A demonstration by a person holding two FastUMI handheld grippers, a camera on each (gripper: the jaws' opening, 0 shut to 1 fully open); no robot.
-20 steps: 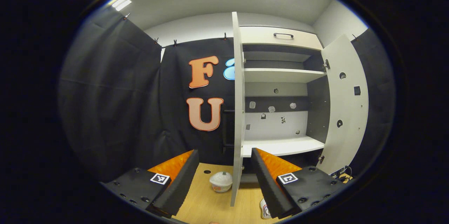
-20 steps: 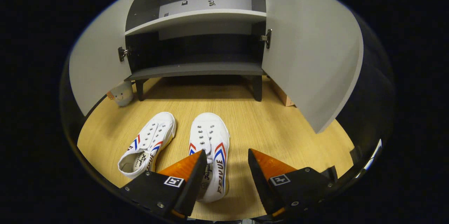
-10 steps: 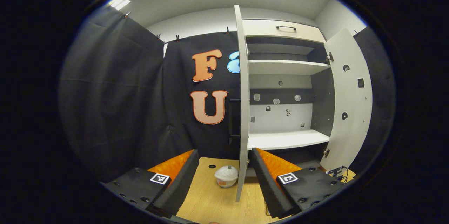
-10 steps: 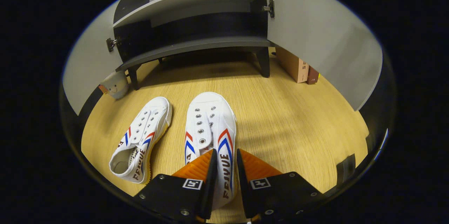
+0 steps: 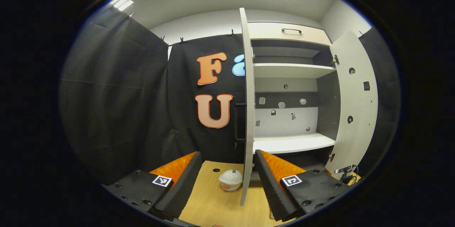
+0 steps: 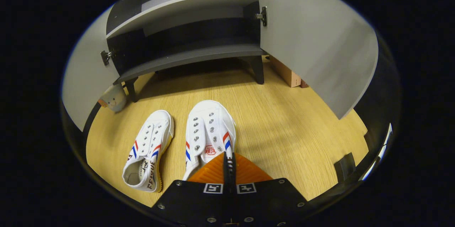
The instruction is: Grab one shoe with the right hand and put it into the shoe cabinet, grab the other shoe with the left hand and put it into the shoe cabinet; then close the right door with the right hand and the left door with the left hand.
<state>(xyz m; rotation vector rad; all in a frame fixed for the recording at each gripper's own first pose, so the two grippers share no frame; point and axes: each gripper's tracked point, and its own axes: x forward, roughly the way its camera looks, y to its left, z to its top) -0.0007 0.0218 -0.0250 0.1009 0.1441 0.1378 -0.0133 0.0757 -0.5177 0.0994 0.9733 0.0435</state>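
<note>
White canvas, that is the stuff of both shoes. Going left to right in the right gripper view: the white canvas shoe with red and blue stripes on the left (image 6: pixel 147 152) lies on the pale wood-grain floor (image 6: pixel 291 138), untouched and tipped a little onto its side. Just beside it is its twin, the white canvas shoe with metal eyelets (image 6: pixel 209 133), toe pointing at the grey and white shoe cabinet (image 6: pixel 188 54). The right gripper (image 6: pixel 228 165) sits at that shoe's heel end.

A second ago these fingers stood wide apart over the shoe. Half a second ago they had narrowed around its side wall. Now they are drawn almost together, with only a thin strip of the shoe's collar showing between them. I judge the grasp is made, so the first pick looks done and the lift toward the cabinet's dark lower shelf can follow. A pinch on a thin canvas edge may let the shoe swing or slip.

Further right, the cabinet's white right door (image 6: pixel 320 42) hangs wide open.

In the left gripper view, the left gripper (image 5: pixel 227 173) is spread wide and empty, as it was a second ago. It faces the edge of the white left door (image 5: pixel 247 113), also open. A small white round pot-like object (image 5: pixel 230 180) rests on the floor beyond it.
</note>
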